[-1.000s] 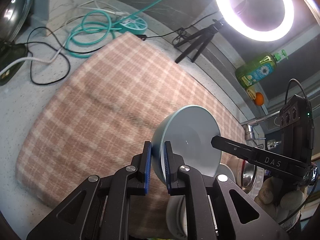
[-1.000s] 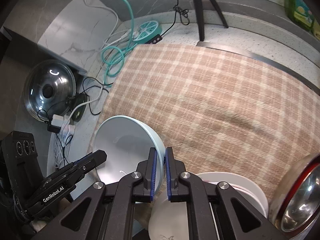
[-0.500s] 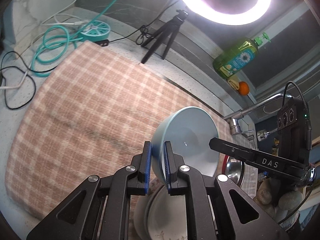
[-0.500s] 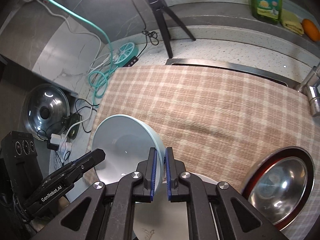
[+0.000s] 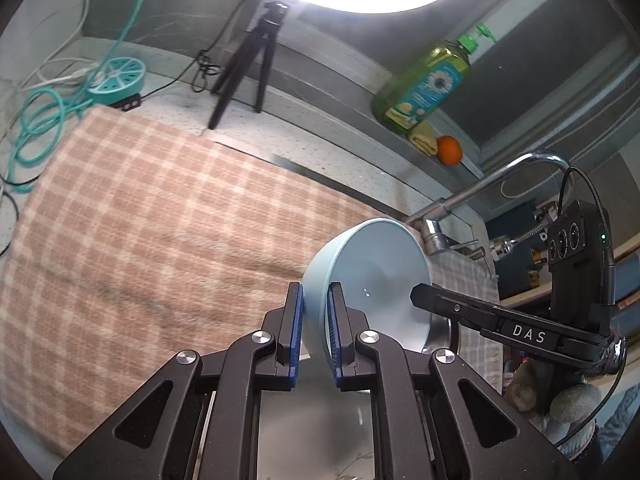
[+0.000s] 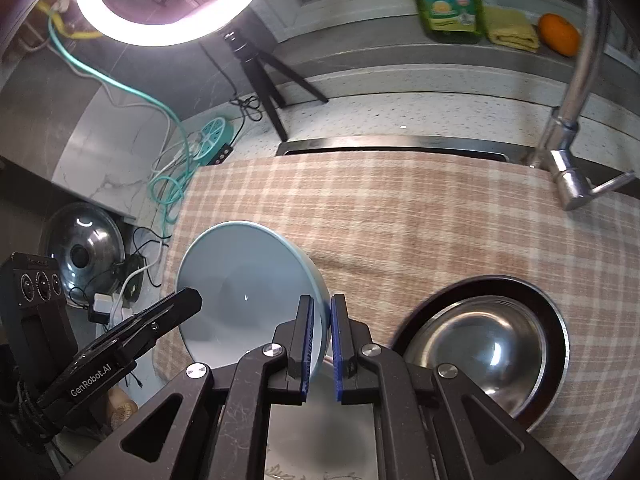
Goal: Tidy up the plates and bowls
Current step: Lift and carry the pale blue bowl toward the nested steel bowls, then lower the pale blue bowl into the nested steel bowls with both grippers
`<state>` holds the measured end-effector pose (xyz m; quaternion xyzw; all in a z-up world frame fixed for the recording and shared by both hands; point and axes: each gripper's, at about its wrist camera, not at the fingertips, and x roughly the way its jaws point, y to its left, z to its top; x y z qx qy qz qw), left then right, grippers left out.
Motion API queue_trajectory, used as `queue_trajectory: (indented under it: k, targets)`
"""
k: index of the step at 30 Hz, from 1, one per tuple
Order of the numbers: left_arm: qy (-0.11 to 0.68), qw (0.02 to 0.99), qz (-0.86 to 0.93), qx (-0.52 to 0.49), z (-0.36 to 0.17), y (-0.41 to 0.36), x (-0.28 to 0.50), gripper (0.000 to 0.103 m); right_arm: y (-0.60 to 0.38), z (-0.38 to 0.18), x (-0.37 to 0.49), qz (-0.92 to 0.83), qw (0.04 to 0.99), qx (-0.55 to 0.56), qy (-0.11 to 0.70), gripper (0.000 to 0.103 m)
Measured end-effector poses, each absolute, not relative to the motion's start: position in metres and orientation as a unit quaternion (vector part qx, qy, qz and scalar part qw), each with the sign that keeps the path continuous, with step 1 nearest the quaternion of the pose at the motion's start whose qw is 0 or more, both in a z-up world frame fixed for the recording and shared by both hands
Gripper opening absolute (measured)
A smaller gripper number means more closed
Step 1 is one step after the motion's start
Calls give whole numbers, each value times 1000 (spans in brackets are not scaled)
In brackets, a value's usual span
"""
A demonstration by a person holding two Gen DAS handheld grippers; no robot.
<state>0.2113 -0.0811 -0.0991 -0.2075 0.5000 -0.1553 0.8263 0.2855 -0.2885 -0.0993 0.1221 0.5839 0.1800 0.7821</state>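
The left gripper [image 5: 314,328] and right gripper [image 6: 320,340] are each clamping opposite rims of one pale blue bowl [image 6: 244,292]. The bowl is hanging tilted above the checked cloth [image 6: 400,216], beside a steel bowl [image 6: 480,336].

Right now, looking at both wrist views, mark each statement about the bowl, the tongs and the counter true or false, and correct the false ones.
1. Both tongs grip the light blue bowl by its rim. True: left tongs, right tongs.
2. The bowl holds soup. False: it is empty.
3. A steel bowl sits on the checked cloth. True.
4. The orange lies on the cloth. False: it is on the ledge behind, beside a yellow cloth.
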Motion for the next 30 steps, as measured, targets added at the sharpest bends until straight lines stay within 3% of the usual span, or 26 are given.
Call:
queue_trajectory:
  k: [30]
  targets:
    - [528, 800, -251, -137, -102, -202, 222, 10, -412, -106, 251, 84, 786, 176, 586, 8]
